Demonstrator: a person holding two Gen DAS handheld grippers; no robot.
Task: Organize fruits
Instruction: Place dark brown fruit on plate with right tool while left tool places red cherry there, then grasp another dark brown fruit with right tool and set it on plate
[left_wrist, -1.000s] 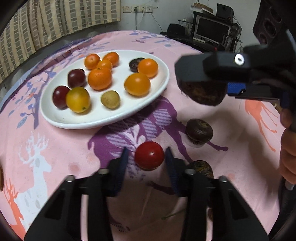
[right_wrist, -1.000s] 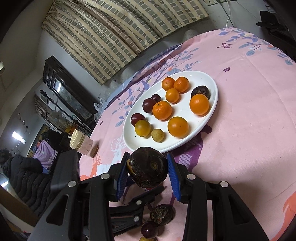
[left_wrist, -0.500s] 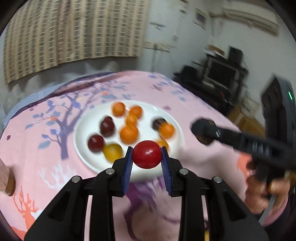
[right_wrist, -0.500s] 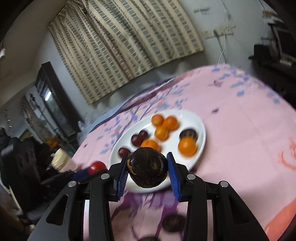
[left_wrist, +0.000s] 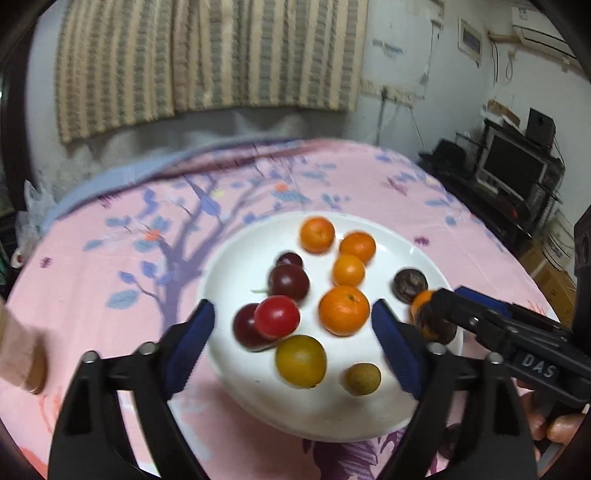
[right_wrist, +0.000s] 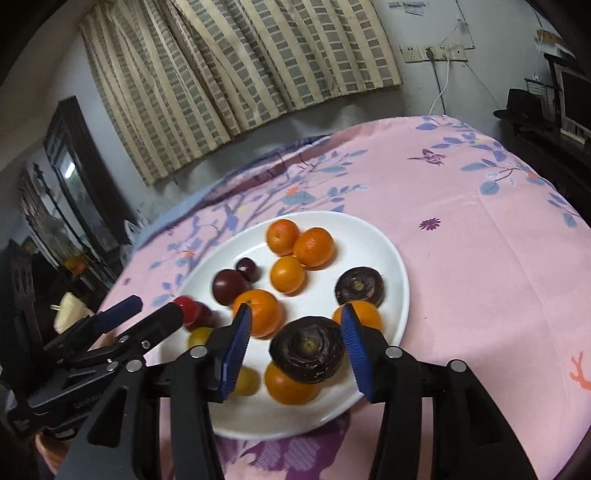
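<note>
With both grippers' jaws spread over the white oval plate (right_wrist: 400, 280), our left gripper (left_wrist: 291, 328) has no grip on the round red tomato (left_wrist: 276, 316), our right gripper (right_wrist: 295, 338) none on the dark wrinkled passion fruit (right_wrist: 307, 353); bare plate remains toward its left rim.

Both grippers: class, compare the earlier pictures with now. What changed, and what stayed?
The left gripper has opened, releasing the red tomato over the white plate. The right gripper has opened around the dark fruit. The oranges stayed put.
</note>
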